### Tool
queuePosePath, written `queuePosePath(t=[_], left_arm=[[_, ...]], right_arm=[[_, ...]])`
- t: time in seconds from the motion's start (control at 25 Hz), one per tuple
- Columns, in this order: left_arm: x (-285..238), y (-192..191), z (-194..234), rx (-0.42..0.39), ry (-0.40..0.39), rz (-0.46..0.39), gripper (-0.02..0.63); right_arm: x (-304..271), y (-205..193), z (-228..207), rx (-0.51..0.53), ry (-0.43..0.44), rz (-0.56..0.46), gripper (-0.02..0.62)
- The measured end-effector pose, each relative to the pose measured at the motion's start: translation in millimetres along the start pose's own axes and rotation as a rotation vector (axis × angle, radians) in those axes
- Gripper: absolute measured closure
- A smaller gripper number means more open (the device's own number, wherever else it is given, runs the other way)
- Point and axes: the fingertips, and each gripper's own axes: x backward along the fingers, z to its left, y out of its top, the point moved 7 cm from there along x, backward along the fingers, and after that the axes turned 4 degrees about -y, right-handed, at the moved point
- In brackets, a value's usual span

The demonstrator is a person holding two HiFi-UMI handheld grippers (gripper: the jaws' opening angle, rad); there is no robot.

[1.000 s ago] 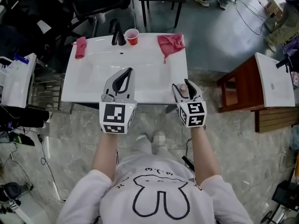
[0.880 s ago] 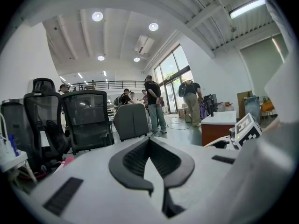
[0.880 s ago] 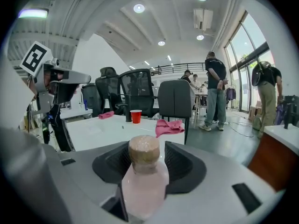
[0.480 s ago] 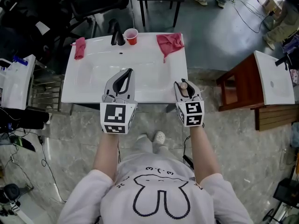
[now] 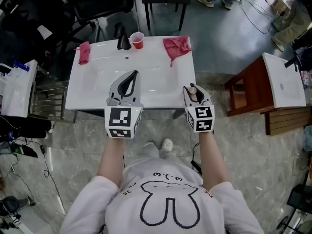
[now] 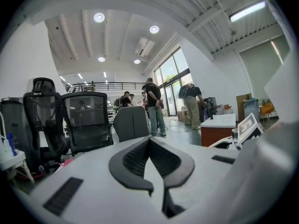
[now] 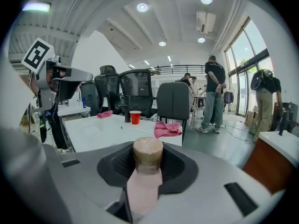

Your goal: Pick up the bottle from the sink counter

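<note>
A pale pink bottle (image 7: 145,181) with a brownish cap stands upright between the jaws of my right gripper (image 5: 193,89), at the sink counter's (image 5: 87,94) front right corner. The jaws are closing and their dark pads hug the bottle's neck on both sides. From the head view only the bottle (image 5: 193,92) top shows between the fingers. My left gripper (image 5: 132,77) hovers over the counter's front middle, its jaws together at the tips with nothing between them; in the left gripper view (image 6: 149,142) the pads meet the same way.
At the counter's back stand a black faucet (image 5: 122,37) and a red cup (image 5: 138,39). A pink cloth (image 5: 177,46) hangs over the back right edge, a smaller one (image 5: 84,50) lies back left. A wooden stand (image 5: 246,89) is to the right; office chairs and people stand behind.
The right gripper's jaws have drawn in around the bottle, from wide apart to snug against it. The left gripper has stayed where it was.
</note>
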Motion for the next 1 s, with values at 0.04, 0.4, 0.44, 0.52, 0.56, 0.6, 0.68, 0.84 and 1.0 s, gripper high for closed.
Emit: queuePosePath(t=[0.04,0.4,0.44,0.52,0.56,0.6,0.68,0.84,1.0], left_arm=[[0.6,1.7,0.6,0.000,-0.002,-0.003,0.597],[4.0,26.9,11.9,-0.008,-0.014,-0.046,0.597],[4.3,30.0,13.4,-0.007,-0.013,-0.052,0.597],[5.0,35.1,16.0,-0.006,-0.009,-0.062,0.597],[5.5,37.0,16.8,-0.007,-0.008,-0.068,0.597],[6.1,38.6,17.4,-0.007,-0.007,-0.073,0.597],[7.5,41.5,19.1,-0.005,-0.007,-0.082,0.597],[10.4,48.6,24.0,0.001,-0.001,-0.105,0.597],[11.7,57.5,27.5,-0.001,0.004,-0.133,0.597]], right_arm=[[1.6,2.6,0.4,0.000,0.001,-0.004,0.459],[12.6,38.3,4.3,0.004,-0.010,-0.041,0.460],[14.1,42.6,4.9,0.006,-0.009,-0.047,0.460],[17.1,50.7,6.4,0.008,-0.005,-0.059,0.460],[18.7,54.1,7.0,0.008,-0.004,-0.065,0.459],[20.5,57.2,7.6,0.007,-0.003,-0.070,0.459],[23.6,63.4,8.8,0.009,-0.004,-0.074,0.460],[29.0,78.1,10.9,0.019,-0.010,-0.074,0.460],[35.8,95.4,11.4,0.029,-0.013,-0.096,0.460]])
